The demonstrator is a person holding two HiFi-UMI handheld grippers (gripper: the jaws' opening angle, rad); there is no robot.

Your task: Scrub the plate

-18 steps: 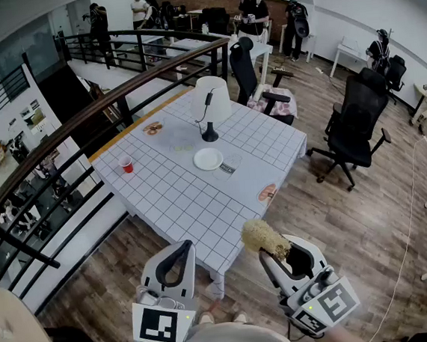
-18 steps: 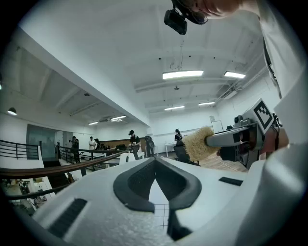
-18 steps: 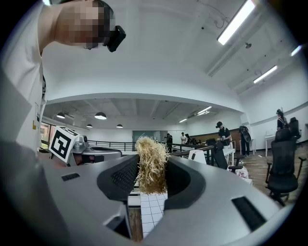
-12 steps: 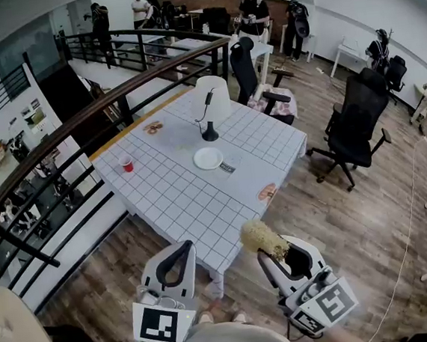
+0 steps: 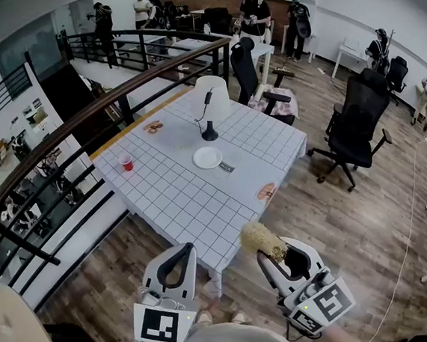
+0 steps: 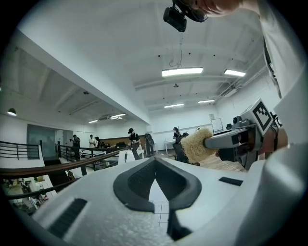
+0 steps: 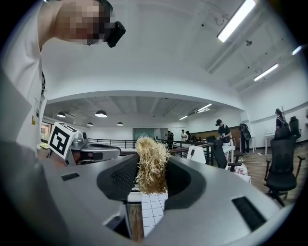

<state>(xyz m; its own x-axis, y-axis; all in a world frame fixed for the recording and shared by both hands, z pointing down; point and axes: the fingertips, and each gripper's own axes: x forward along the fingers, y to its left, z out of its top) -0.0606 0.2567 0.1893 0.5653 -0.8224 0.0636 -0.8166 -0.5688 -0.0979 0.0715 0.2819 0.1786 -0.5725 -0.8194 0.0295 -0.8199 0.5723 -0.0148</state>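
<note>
We hold both grippers low over the brown wooden floor point(image 5: 338, 214), just short of the near corner of the square table covered in a white gridded cloth point(image 5: 170, 189). The right gripper point(image 5: 271, 257) is clamped on a straw-coloured, shaggy fibre scrubber point(image 7: 151, 163); its dark pads press the tuft from both sides, and the fibres stick up and forward past the jaw tips. The left gripper point(image 5: 182, 249) carries nothing. Its jaws meet at the tips, and only the checked cloth shows through the small gap behind them. The two grippers sit side by side and apart, each with its marker cube toward us. The round white plate point(image 5: 208, 158) lies flat near the middle of the table, well apart from both grippers and from the scrubber. Just behind the plate stands a table lamp with a white shade and a black stem and base point(image 5: 210, 99). A small red cup point(image 5: 127, 166) stands toward the table's left side, near the dark railing point(image 5: 81, 123). A black office chair point(image 5: 356, 126) stands on the floor to the table's right.
</note>
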